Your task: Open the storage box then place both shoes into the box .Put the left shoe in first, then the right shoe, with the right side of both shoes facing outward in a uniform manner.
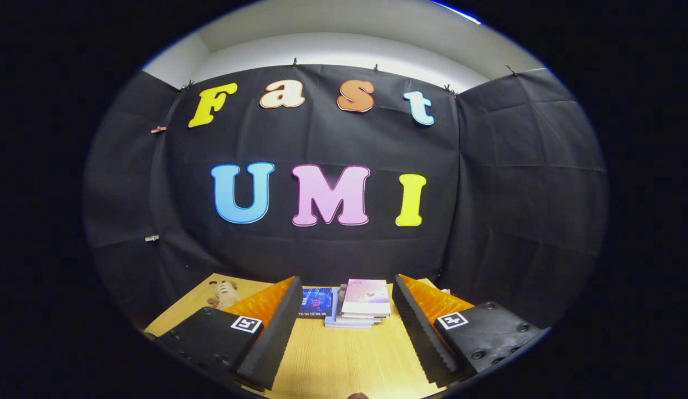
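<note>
My gripper (346, 296) is held level above a wooden table (344, 360), and its two fingers (277, 327) stand wide apart with nothing between them. It is open. Beyond the fingertips, at the far edge of the table against the booth's black cloth wall, lies a small pile of books (361, 305).
A dark blue book (316, 302) lies flat just left of the pile. A small beige plush toy (224, 293) sits at the far left corner of the table, behind the left finger. The black cloth wall closes off the table on the far side and both flanks.
</note>
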`<state>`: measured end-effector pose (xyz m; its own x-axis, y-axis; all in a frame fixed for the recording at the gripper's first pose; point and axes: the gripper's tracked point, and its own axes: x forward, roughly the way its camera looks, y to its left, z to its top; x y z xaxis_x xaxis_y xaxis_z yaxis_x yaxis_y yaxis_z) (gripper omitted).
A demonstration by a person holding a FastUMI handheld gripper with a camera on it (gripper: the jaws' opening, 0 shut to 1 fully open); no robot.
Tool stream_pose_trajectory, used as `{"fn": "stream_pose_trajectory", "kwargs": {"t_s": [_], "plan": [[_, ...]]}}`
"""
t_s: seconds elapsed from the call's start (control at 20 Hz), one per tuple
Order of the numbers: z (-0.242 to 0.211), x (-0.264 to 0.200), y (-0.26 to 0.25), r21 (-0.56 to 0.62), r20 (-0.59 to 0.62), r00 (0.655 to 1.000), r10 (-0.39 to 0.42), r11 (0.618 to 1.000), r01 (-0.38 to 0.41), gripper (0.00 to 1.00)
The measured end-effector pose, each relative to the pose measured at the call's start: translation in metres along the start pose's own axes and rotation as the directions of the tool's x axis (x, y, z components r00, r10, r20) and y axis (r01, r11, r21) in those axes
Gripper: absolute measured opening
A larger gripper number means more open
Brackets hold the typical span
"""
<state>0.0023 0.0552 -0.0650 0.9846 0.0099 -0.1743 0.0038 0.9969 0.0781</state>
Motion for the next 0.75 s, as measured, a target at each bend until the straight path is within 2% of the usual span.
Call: {"fn": "stream_pose_trajectory", "kwargs": {"t_s": [0.75], "plan": [[-0.0069, 0.0029, -0.0080, -0.006, -0.031, 0.999, -0.008, 1.000, 0.008, 0.98]]}}
